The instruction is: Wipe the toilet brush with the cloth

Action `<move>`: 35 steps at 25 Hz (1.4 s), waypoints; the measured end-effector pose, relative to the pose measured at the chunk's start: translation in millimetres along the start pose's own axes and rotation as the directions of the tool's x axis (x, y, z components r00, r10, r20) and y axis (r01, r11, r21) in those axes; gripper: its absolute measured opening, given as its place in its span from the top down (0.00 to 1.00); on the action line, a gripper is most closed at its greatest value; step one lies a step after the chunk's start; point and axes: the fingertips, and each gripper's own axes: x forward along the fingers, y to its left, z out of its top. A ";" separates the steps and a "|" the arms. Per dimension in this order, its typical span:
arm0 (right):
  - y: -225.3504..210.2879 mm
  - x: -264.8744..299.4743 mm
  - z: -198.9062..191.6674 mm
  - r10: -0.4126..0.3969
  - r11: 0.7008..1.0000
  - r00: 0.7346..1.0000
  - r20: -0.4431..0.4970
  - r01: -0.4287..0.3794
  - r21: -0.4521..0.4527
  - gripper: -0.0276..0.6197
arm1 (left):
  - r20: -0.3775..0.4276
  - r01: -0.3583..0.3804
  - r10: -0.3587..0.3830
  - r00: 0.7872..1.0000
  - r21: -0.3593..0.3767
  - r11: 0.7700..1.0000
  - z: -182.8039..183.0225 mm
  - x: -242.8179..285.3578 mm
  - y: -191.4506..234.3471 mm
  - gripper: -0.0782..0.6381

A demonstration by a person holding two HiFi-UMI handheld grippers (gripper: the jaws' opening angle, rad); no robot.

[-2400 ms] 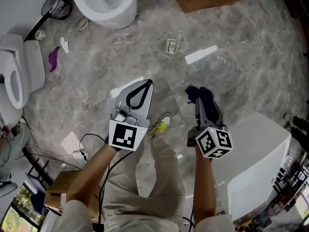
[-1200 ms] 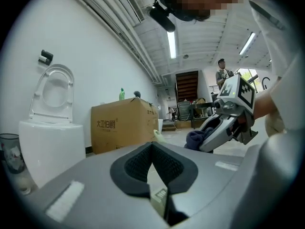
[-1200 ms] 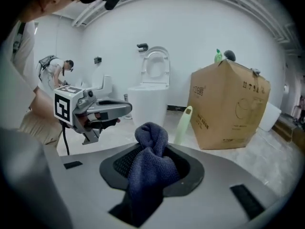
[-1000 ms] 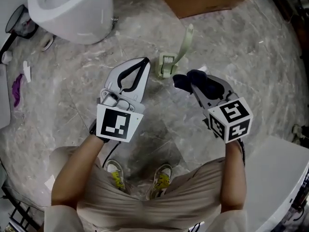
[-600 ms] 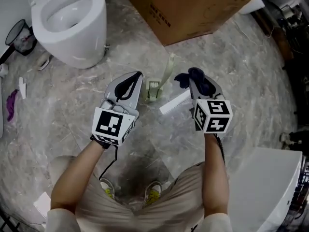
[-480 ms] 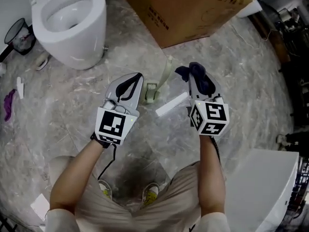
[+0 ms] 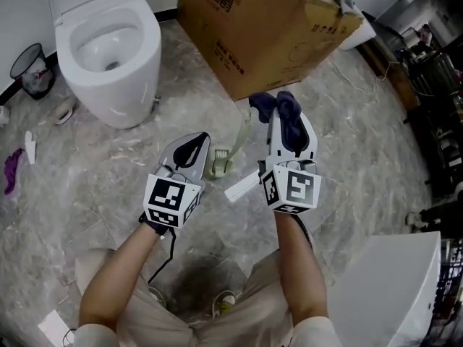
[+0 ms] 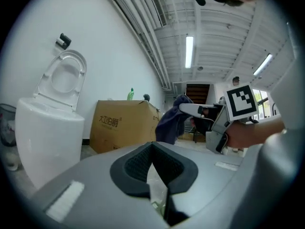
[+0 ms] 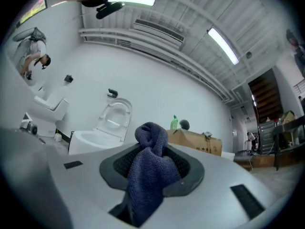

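Grey marbled floor (image 7: 354, 157) lies under both grippers in the head view. On it, just past the left gripper's tip, lies the pale green toilet brush (image 7: 219, 163), its head nearest the person and its handle running toward 1 o'clock.

The left gripper (image 7: 194, 142) has its jaws pressed together with nothing pinched; in its own view only a thin slit shows below the meeting pads (image 8: 143, 163). The right gripper (image 7: 284, 121) pinches the dark blue cloth (image 7: 271, 107), which bunches above the tips and hangs down between the pads in the right gripper view. The cloth is above and to the right of the brush handle, not touching it as far as the head view shows.

A white toilet (image 7: 148, 49) stands at 10 o'clock with its seat raised. A large cardboard box (image 7: 260, 27) fills 12 o'clock, close behind the brush handle and the cloth. A white strip (image 7: 242, 186) lies on the floor between the two grippers. A black waste bin (image 7: 32, 69) sits by the wall at 9 o'clock, with a purple scrap (image 7: 10, 170) below it. A white cabinet (image 7: 380, 288) takes up 4 o'clock.

Bare floor opens at 3 o'clock and at 8 o'clock; the box and toilet close in the far side.
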 end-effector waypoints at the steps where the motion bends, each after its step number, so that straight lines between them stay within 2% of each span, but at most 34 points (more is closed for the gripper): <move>1: 6.3 3.5 2.9 0.014 1.000 1.000 0.005 -0.014 -0.022 0.76 | 0.004 0.001 -0.001 1.000 0.026 1.000 2.0 -1.4 -0.2 0.89; 4: 19.1 9.2 -11.7 0.052 0.998 0.997 -0.054 -0.054 -0.038 0.76 | -0.006 0.008 -0.008 1.000 0.083 0.996 0.6 -5.1 -2.2 0.89; 8: 21.7 10.7 -54.2 0.062 0.997 0.983 -0.173 -0.068 -0.031 0.76 | -0.037 0.001 0.002 0.999 0.082 0.997 -10.3 -9.2 9.0 0.89; 15: 15.9 1.5 -129.2 0.115 0.991 0.917 -0.381 -0.080 0.106 0.76 | -0.087 -0.012 0.016 0.996 0.048 0.999 -32.4 -14.2 23.4 0.89; 21: 32.8 -6.8 -151.0 0.208 0.976 0.868 -0.451 -0.157 0.149 0.75 | -0.095 0.010 -0.006 0.995 0.050 0.999 -36.9 -8.8 15.8 0.89; 26: 37.8 -10.7 -158.0 0.225 0.974 0.847 -0.482 -0.187 0.127 0.76 | -0.103 0.021 -0.015 0.995 0.055 0.998 -40.2 -6.9 12.3 0.89; 28: 33.5 -10.1 -157.0 0.213 0.977 0.851 -0.479 -0.171 0.130 0.76 | -0.108 0.021 -0.015 0.994 0.060 0.998 -42.2 -6.1 12.1 0.89; 29: 29.2 -9.0 -152.6 0.198 0.979 0.862 -0.467 -0.155 0.131 0.76 | -0.112 0.019 -0.012 0.994 0.062 0.998 -43.5 -6.0 12.5 0.89; 32: 9.7 -2.0 -122.9 0.131 0.985 0.918 -0.375 -0.078 0.153 0.76 | -0.117 0.010 -0.003 0.993 0.059 0.998 -45.1 -5.2 15.1 0.89; 35: -16.0 2.4 -78.3 0.051 0.982 0.974 -0.221 -0.008 0.190 0.76 | -0.115 0.013 -0.006 0.993 0.057 0.998 -44.7 -3.8 14.1 0.89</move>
